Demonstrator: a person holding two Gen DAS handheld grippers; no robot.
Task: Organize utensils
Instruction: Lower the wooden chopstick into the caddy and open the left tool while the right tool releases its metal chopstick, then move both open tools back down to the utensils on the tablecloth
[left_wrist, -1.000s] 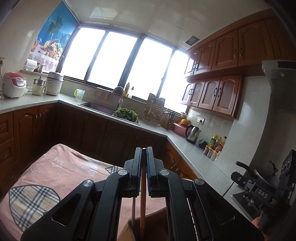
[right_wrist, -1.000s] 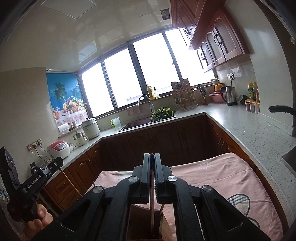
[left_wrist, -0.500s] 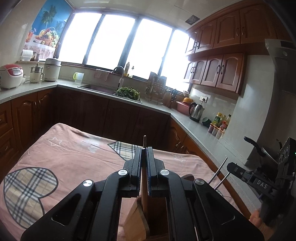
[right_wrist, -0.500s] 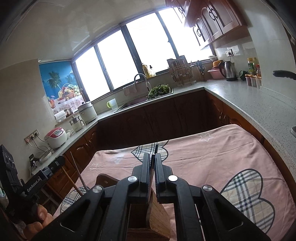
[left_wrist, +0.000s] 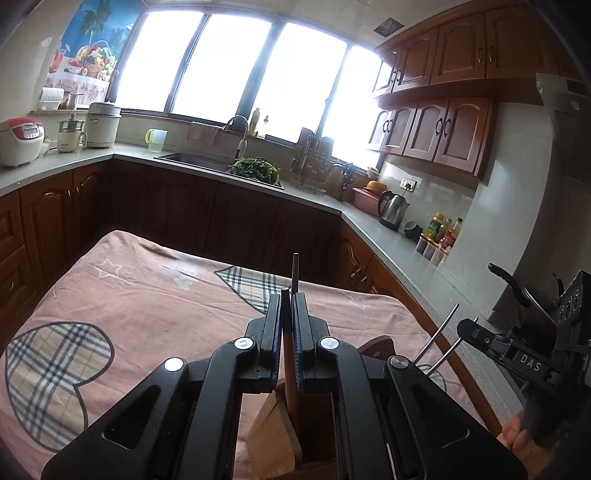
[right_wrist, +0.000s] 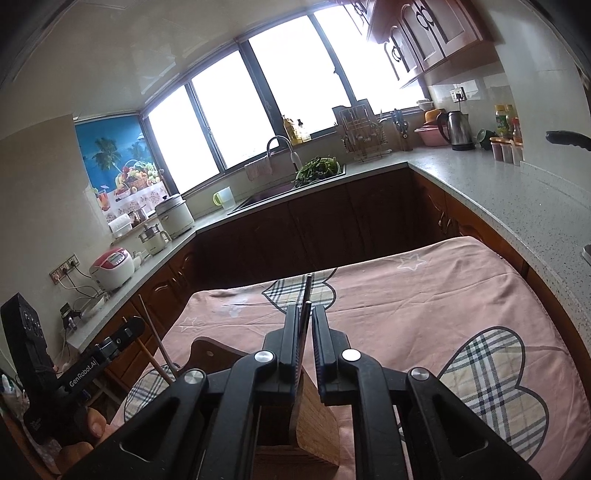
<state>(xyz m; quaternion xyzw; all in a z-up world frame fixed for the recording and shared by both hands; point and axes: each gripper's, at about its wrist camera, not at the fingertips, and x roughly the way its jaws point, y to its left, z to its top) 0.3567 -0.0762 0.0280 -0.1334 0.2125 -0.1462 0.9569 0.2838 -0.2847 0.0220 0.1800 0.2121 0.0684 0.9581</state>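
In the left wrist view my left gripper (left_wrist: 286, 301) is shut on a pair of brown wooden chopsticks (left_wrist: 294, 269). They stand upright with their lower ends in a wooden utensil holder (left_wrist: 271, 424) just below the jaws. In the right wrist view my right gripper (right_wrist: 306, 309) hangs over the same holder (right_wrist: 314, 424). Its jaws are opening: thin dark metal chopsticks (right_wrist: 307, 286) lean on the left pad, and a gap shows to the right pad. Each gripper also shows in the other view, the right gripper (left_wrist: 480, 334) and the left gripper (right_wrist: 127, 330).
The holder stands on a table under a pink cloth (right_wrist: 424, 306) with plaid hearts, beside a brown wooden board (right_wrist: 207, 350). Dark cabinets and a grey counter (left_wrist: 399, 243) wrap around the table, with a sink, a kettle (left_wrist: 393, 208) and bottles. A person's fingers (right_wrist: 94, 424) hold the left gripper's handle.
Both grippers have sunk toward the table, and the chopsticks have gone down into the holder. The right jaws have parted a little; the left jaws stay shut.
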